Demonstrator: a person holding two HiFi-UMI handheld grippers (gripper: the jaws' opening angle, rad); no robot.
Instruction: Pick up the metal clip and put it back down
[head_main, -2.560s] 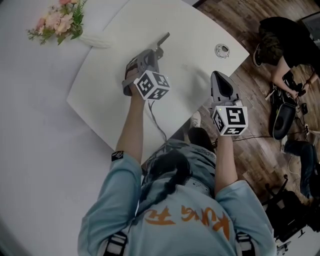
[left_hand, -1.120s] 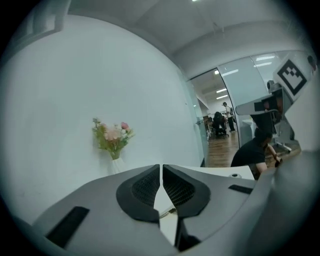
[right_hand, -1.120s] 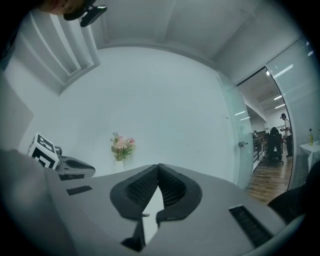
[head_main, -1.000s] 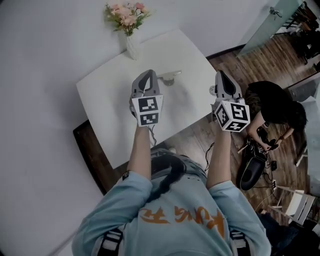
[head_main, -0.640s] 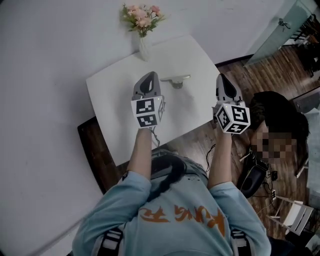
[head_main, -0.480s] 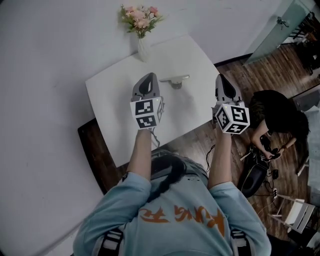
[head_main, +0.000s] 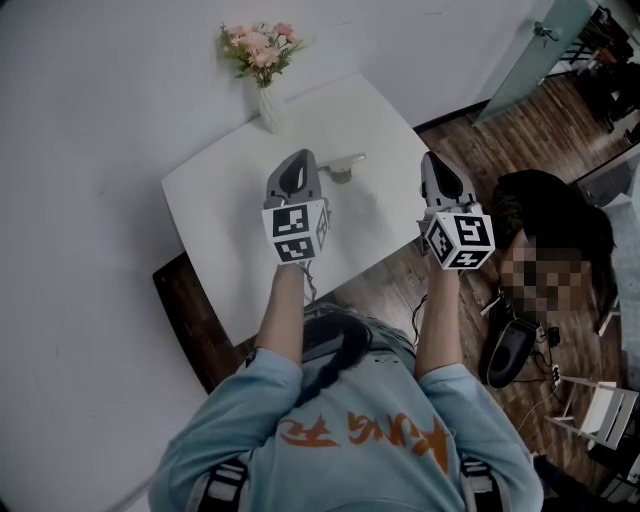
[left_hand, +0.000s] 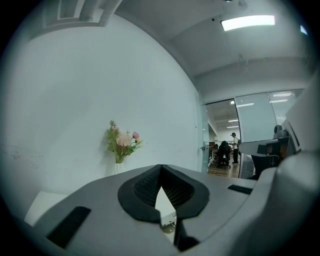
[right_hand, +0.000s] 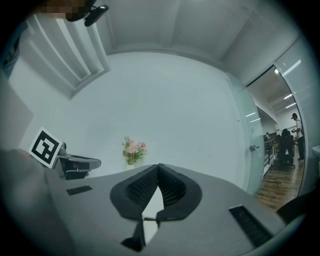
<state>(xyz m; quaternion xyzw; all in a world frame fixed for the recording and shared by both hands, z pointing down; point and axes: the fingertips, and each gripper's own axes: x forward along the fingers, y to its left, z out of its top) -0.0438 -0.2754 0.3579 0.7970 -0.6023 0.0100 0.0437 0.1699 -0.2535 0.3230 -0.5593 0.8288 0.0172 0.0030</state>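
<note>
Vase (head_main: 268, 108) with pink flowers at the far left corner of the white table (head_main: 215, 205); take it as the reference.

Left gripper (head_main: 298, 158): right of the vase and nearer you, held up over the table. Its own view shows the jaws clenched tip to tip, nothing caught in them.

Metal clip (head_main: 344, 166): lies flat on the tabletop, right of the vase, just beyond and to the right of the left gripper's nose. Free of both tools.

Right gripper (head_main: 433, 160): further right of the vase again, out over the table's edge. Jaws pressed together, empty.

Beyond the table on the wood floor, a seated person (head_main: 545, 210), well apart from the work.

Judgement: the put-down looks done and you are in the retreat. Keep the left tool high and draw it straight back toward you, not sideways across the clip. Leave the right tool parked where it is. Check that the clip sits still and well in from the edge.

Against the earliest picture: there the left gripper was low at the tabletop with the clip at its tips. Now it is raised and the clip rests alone. Over the last half second, little has changed.
</note>
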